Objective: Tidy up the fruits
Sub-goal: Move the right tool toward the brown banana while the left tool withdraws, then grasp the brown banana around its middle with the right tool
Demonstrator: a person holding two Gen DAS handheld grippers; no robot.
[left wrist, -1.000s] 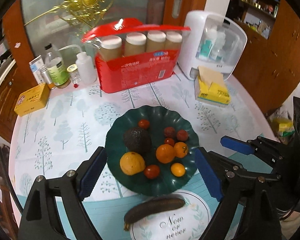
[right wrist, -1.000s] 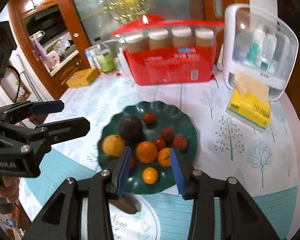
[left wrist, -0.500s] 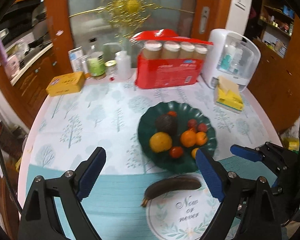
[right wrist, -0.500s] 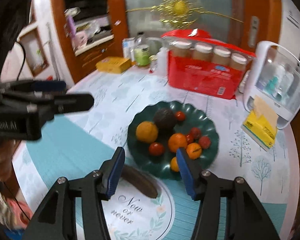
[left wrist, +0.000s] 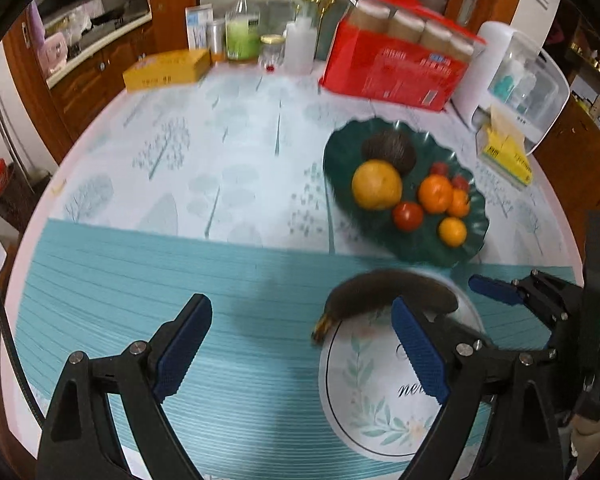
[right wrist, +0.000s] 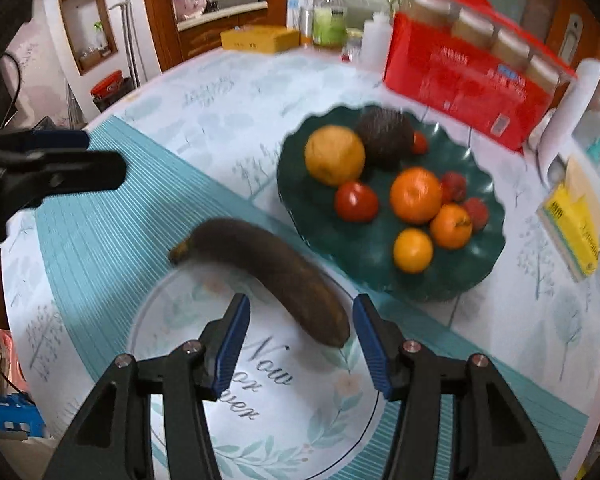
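While the round surface (right wrist: 204,92) carries a good deal of clutter along its far edge, the matter in hand lies near the front, and reading the right wrist view from left to right sets it out. At far left the left claw (right wrist: 76,156) hangs over the teal band of the cloth, its jaws released and wide, nothing between them. Next comes the banana (right wrist: 260,268), dark brown and overripe, lying flat and alone on the cloth, partly over the round printed motif (right wrist: 256,392). Its long axis runs on a diagonal: stem end up and to the left, blunt end down and to the right. That blunt end sits just ahead of the right claw (right wrist: 300,336), which is released, empty and parted about as wide as the fruit. Further right stands the dark green plate (right wrist: 484,264), already holding an orange (right wrist: 415,195), a tomato (right wrist: 356,201) and other small fruit.

The right claw looks much the nearer of the two. Since the banana lies slantwise across its gap, I judge a slight roll of the wrist would help the jaws close across the body.
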